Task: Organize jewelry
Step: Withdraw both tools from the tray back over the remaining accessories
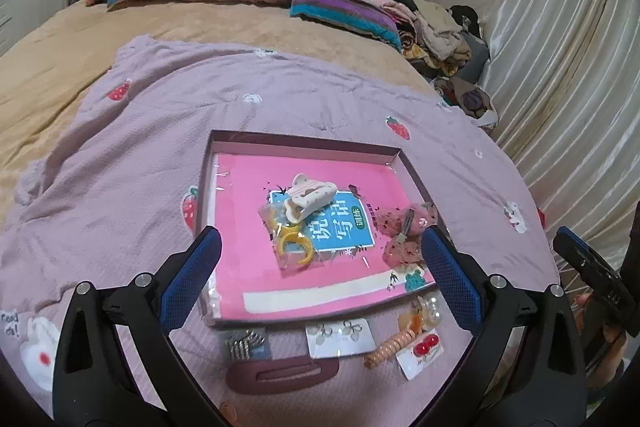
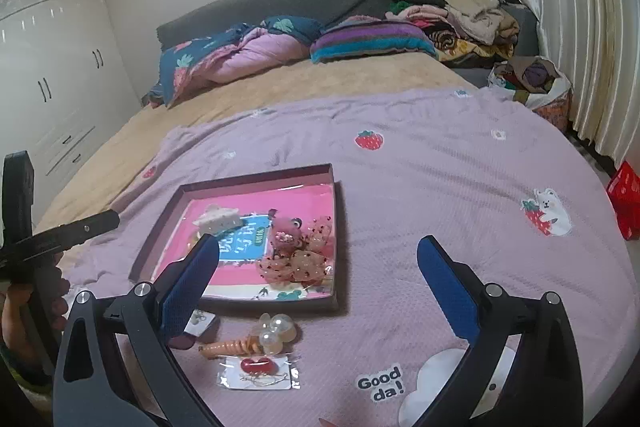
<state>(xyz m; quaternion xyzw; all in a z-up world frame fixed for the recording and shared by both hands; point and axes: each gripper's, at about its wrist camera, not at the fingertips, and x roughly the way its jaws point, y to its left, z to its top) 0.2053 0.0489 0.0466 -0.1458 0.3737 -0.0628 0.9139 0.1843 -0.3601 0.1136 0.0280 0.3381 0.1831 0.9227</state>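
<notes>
A dark-rimmed box tray (image 1: 304, 143) (image 2: 340, 227) lined with a pink sheet lies on the lilac blanket. In it are a cream claw clip (image 1: 308, 201) (image 2: 218, 219), a packet of yellow hoops (image 1: 294, 247) and a pink tulle bow clip (image 1: 404, 231) (image 2: 296, 251). In front of the tray lie a striped bow clip (image 1: 244, 343), an earring card (image 1: 340, 337), an orange spiral tie (image 1: 390, 343) (image 2: 228, 347), a pearl hair tie (image 2: 276, 333), red earrings on a card (image 1: 424, 351) (image 2: 258, 371) and a maroon hair clip (image 1: 280, 375). My left gripper (image 1: 320, 275) is open over the tray's near part. My right gripper (image 2: 318, 283) is open, right of the loose pieces.
A tan bedspread (image 1: 60, 67), folded quilts (image 2: 240, 55) and a clothes pile (image 2: 472, 19) lie beyond the blanket. Curtains (image 2: 568, 27) hang at the right, white wardrobes (image 2: 52, 67) at the left. A red box (image 2: 624, 199) sits at the right edge.
</notes>
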